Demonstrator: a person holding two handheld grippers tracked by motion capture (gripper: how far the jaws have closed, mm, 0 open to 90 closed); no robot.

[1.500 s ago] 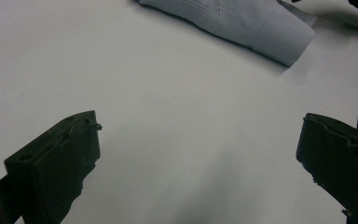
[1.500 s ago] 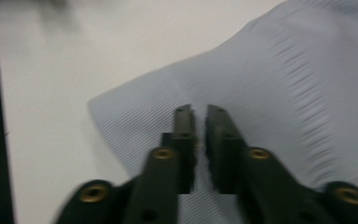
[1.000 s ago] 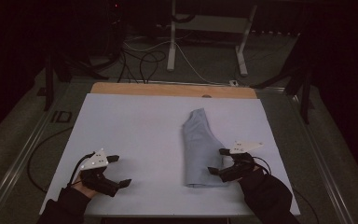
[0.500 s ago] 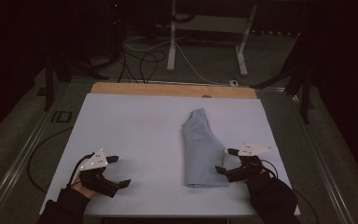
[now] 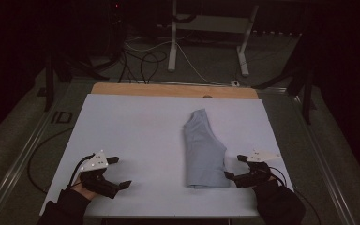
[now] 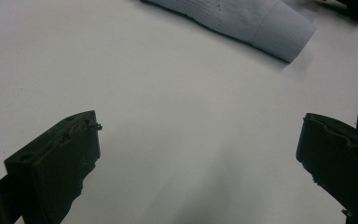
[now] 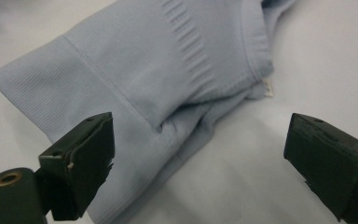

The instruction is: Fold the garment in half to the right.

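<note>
The left claw [image 5: 115,172] is seen released, jaws wide apart, over bare tabletop [image 5: 136,131] at about 7 o'clock. A folded pale-blue garment [image 5: 205,150] is laid lengthwise right of centre, its ribbed near end toward 5 o'clock. The right claw [image 5: 234,168] is likewise released, jaws spread just beside that near end at 4 o'clock, nothing gripped. The step in hand is judged an approach to the garment's near edge; next, that edge must be taken between the jaws.
</note>
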